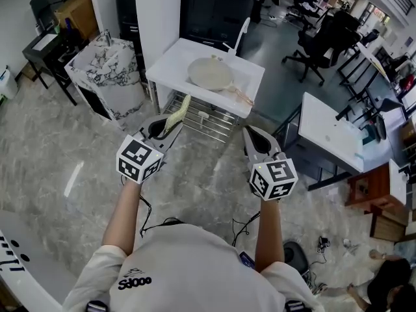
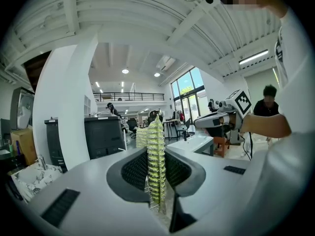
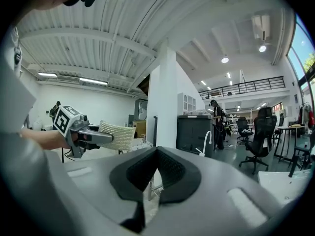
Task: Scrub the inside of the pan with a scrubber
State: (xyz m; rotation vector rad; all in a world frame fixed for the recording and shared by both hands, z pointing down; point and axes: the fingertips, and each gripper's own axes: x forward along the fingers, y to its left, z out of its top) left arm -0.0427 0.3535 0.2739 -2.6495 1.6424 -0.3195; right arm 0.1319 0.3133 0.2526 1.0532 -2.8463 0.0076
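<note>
A pale round pan (image 1: 209,73) lies on the small white table (image 1: 170,60), some way ahead of both grippers. My left gripper (image 1: 168,127) is shut on a yellow-white mesh scrubber (image 1: 177,114) that sticks out past its tips toward the table. Seen from the left gripper view, the scrubber (image 2: 156,156) stands edge-on, pinched between the pads of the left gripper (image 2: 156,154). My right gripper (image 1: 249,130) is held level beside it, short of the table, shut with nothing in it (image 3: 156,156). The right gripper view catches the scrubber (image 3: 117,135) at the left.
A wire rack (image 1: 203,118) sits under the table's front edge. A marble-patterned cabinet (image 1: 107,70) stands to the left, a second white desk (image 1: 328,132) to the right, and office chairs (image 1: 317,49) behind. A person (image 1: 390,281) crouches at the lower right.
</note>
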